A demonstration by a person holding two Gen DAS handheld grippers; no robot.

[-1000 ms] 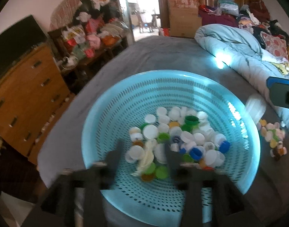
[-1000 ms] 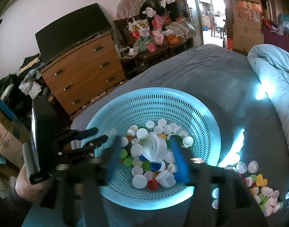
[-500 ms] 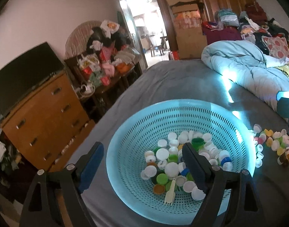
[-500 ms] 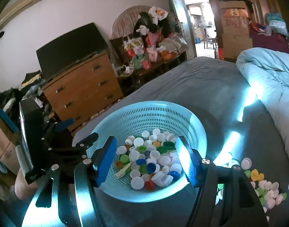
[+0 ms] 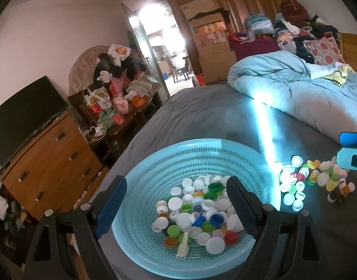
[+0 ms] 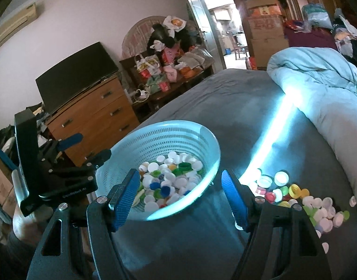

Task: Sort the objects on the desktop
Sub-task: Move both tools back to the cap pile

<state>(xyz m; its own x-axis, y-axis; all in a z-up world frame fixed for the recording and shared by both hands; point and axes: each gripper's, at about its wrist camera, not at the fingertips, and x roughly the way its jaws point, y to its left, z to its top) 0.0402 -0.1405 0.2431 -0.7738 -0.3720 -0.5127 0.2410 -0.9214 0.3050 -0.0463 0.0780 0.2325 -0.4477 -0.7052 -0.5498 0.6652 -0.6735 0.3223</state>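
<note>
Left wrist view: left gripper [image 5: 176,207] jaws wide apart, empty, above basket [image 5: 141,186] of caps [image 5: 197,207]; right gripper [image 6: 180,198] opening, empty

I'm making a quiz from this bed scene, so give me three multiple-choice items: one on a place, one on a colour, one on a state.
1. Where do the loose caps lie?
A. on the dresser
B. on the grey bed beside the basket
C. on the quilt

2. What colour is the basket?
A. light blue
B. red
C. black

3. How is the left gripper?
A. shut on a cap
B. shut on the rim
C. open and empty

Answers: B, they lie on the sheet right of the basket; A, its perforated wall is light blue; C, its fingers stand wide apart.
</note>
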